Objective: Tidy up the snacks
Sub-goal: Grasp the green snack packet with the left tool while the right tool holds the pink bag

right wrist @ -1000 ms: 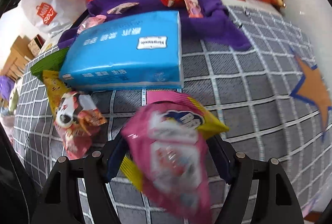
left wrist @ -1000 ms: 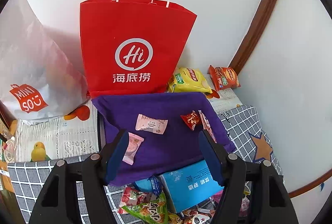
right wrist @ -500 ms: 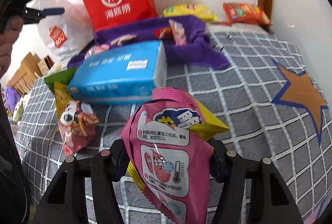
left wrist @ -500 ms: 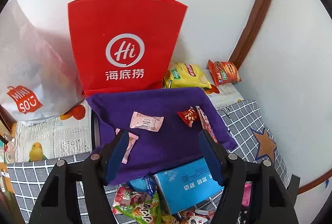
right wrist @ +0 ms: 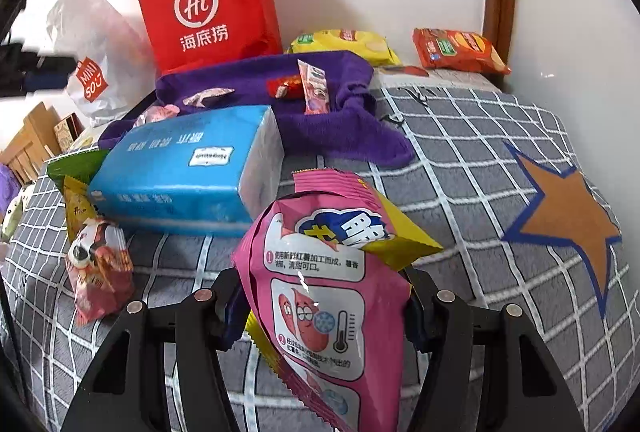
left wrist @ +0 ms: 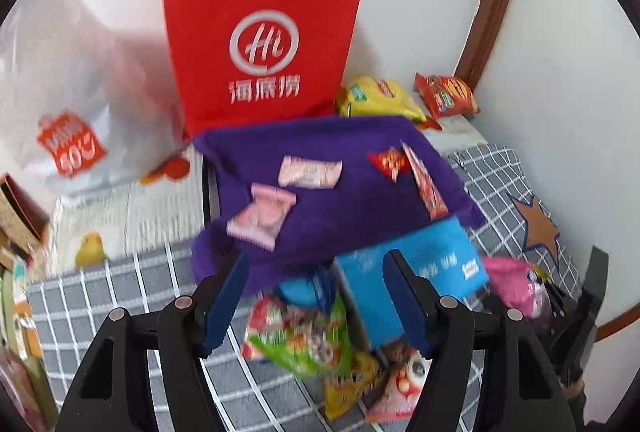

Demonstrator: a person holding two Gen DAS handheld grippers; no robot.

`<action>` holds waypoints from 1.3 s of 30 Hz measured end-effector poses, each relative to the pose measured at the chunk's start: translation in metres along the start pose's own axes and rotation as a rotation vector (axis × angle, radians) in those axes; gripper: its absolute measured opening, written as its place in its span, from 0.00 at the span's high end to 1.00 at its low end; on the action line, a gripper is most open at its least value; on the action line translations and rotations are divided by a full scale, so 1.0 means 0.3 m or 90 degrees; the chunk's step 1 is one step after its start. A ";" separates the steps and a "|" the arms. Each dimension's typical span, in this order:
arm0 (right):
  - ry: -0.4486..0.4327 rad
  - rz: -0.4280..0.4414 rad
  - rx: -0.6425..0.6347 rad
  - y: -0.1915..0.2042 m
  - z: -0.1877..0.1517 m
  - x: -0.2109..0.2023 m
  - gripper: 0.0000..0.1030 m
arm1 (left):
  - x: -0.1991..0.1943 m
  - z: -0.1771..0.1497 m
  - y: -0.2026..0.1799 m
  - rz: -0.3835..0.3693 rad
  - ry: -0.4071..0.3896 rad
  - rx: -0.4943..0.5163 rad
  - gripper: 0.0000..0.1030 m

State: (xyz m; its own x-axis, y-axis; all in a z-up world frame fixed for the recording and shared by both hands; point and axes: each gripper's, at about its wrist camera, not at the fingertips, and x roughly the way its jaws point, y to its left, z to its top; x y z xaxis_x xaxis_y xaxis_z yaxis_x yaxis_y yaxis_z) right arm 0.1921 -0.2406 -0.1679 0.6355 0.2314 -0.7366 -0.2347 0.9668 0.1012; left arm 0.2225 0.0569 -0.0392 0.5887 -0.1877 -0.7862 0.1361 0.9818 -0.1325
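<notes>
**Pink snack packet gripped and raised; other hand drops toward the pile**

The right hand-held gripper (right wrist: 320,308) is clenched on a pink snack packet (right wrist: 320,292), its pads pressed into both sides of the crumpled foil. A second ago the jaws stood a little wider around the packet; they have since closed in, and the packet now hangs clear above the grey checked bedspread (right wrist: 460,160), just in front of the blue tissue pack (right wrist: 180,168).

The left hand-held gripper (left wrist: 316,296) has its jaws apart with nothing between them. It has sunk and slid forward, so the green snack bag (left wrist: 300,336) beside the tissue pack now lies almost directly under it, where before the purple towel (left wrist: 340,200) filled its view.

My reading: one snack is secured and ready to go to a sorting spot, perhaps the towel holding small sweets or the red paper bag (right wrist: 208,0) behind. The left seems to be lining up its own pick.
</notes>
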 end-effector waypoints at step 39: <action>0.027 0.036 0.006 0.010 -0.007 0.055 0.41 | 0.034 -0.381 0.215 -0.034 0.018 -0.173 0.74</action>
State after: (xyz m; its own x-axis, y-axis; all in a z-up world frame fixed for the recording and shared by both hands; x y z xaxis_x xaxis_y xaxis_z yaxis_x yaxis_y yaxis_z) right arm 0.2003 -0.2340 -0.1812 0.5893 0.2808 -0.7576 -0.2627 0.9533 0.1490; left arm 0.1462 0.1215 -0.1248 0.5633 -0.2418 -0.7901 -0.0543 0.9433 -0.3274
